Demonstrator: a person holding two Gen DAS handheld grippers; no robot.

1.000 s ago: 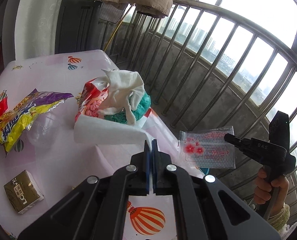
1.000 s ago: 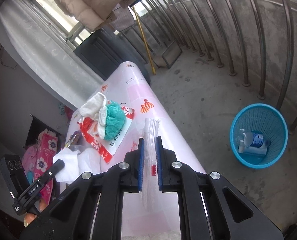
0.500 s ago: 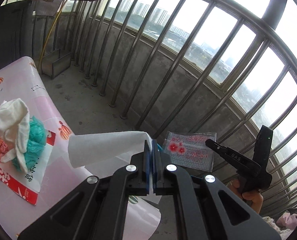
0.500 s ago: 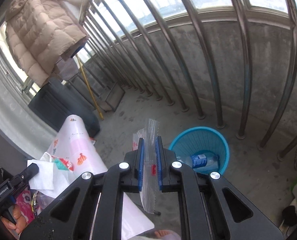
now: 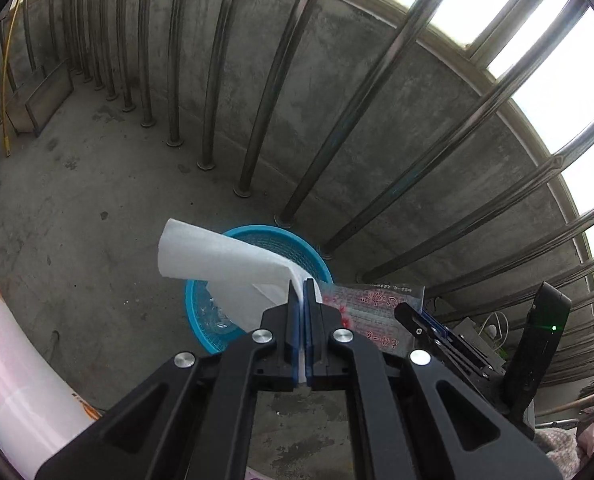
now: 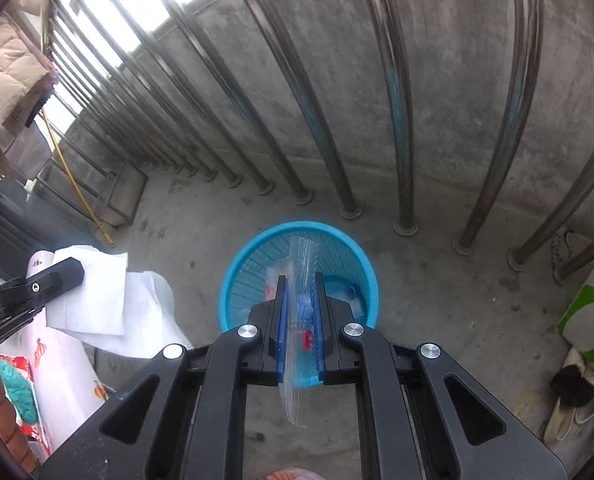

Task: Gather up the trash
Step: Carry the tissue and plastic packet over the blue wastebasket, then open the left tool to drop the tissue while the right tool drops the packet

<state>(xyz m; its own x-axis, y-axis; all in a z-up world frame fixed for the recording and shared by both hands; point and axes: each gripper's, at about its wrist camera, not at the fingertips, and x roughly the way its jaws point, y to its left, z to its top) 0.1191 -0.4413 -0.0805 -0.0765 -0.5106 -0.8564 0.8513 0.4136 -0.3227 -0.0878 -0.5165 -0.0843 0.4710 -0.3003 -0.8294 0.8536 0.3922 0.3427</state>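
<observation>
The biggest risk, I think, is that a piece of trash misses the bin (image 6: 233,276). The tissue (image 5: 225,264) is light and wide; if it is let go here, air can carry it past the blue rim onto the concrete floor (image 5: 77,220). In the left wrist view it hangs over the bin near the middle of the frame, but its free end reaches to the left beyond the rim. The wrapper (image 6: 301,264) is thin clear plastic, so it may stick to a pad when the jaws part, or slide sideways and fall outside. The two tools are also near each other, so one may bump the other over the bin.

The left gripper (image 5: 301,292) points steeply down toward the bin, with its jaws pressed together on one corner of the tissue. The right gripper (image 6: 300,292) also points steeply down, and the bin sits just above its tips in the middle of the right wrist view. Its jaws pinch the wrapper, which stands up between the pads and also hangs out below them. In the left wrist view the right tool with the wrapper (image 5: 373,320) is at the lower right, just beside the left one. The bin stands on the floor close to the railing bars (image 6: 401,120), and something already lies inside it.
</observation>
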